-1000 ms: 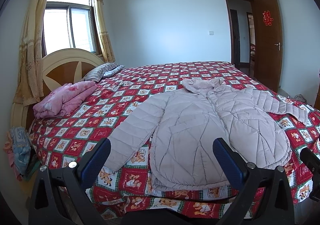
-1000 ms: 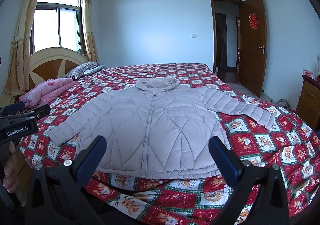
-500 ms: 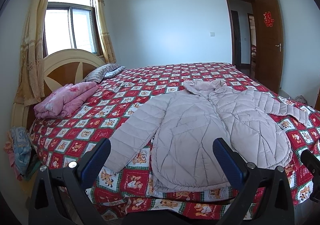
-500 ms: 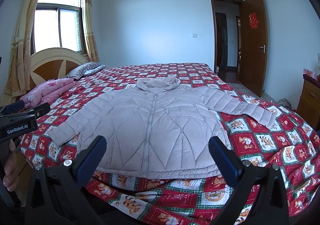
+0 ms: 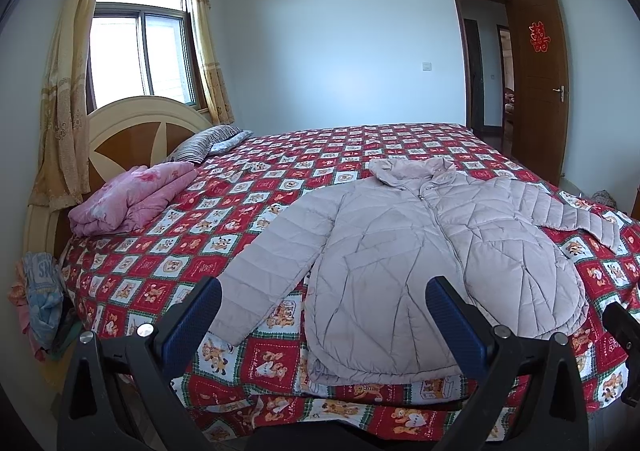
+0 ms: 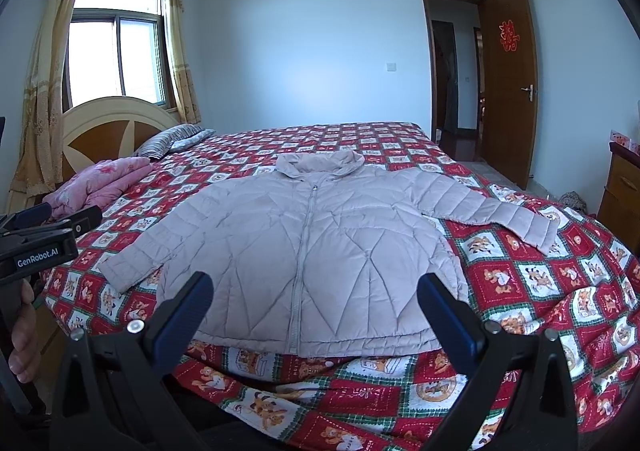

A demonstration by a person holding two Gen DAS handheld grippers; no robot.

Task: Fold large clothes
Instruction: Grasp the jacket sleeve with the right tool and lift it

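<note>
Red checked bedcover (image 6: 520,291) with little bears covers the big bed. On it, past both sets of jaws, a puffy pale jacket (image 6: 312,251) lies flat, zipped up. Its collar points away and its bottom edge sits nearest the jaws. Its sleeves reach out to each side. The left gripper (image 5: 324,311) and right gripper (image 6: 316,307) are wide apart and hold nothing.

We've got the pale quilted puffer jacket (image 6: 304,251) spread flat on the red patchwork bedspread (image 6: 540,291); folded pink blanket (image 6: 96,183) at its 10 o'clock, striped pillow (image 6: 168,139) behind that, brown wooden door (image 6: 508,83) at 2.
</note>
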